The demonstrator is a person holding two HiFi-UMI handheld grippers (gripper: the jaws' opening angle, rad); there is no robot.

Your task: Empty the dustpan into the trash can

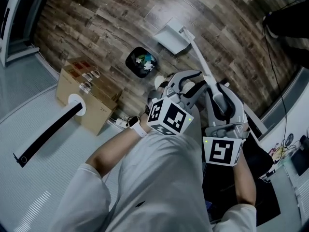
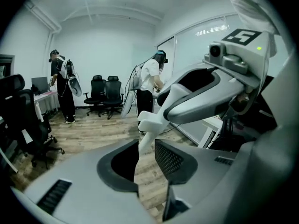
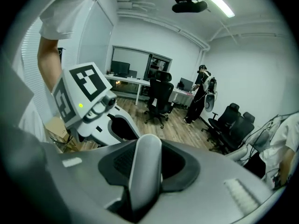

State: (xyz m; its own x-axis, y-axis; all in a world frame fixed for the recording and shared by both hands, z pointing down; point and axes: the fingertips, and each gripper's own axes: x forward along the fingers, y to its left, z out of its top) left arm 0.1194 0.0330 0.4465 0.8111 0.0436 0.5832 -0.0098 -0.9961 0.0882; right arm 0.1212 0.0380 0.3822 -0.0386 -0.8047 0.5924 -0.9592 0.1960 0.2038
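In the head view, a white dustpan (image 1: 173, 37) rests on the wooden floor, and its long white handle (image 1: 199, 62) slants back toward me. A black trash can (image 1: 142, 62) with coloured scraps inside stands just left of the pan. My left gripper (image 1: 179, 83) is closed around the handle lower down, and the thin white shaft (image 2: 148, 125) runs between its pads (image 2: 170, 160). My right gripper (image 1: 216, 92) sits just behind the left one. It is shut on the handle's thick grey end (image 3: 145, 162). Both grippers point down at a slant.
A cardboard box (image 1: 87, 93) and a black tube with a white cap (image 1: 48, 129) lie at the left. A window sill and a black cable (image 1: 275, 66) run along the right. Office chairs (image 3: 161, 97) and two people (image 2: 63, 87) stand across the room.
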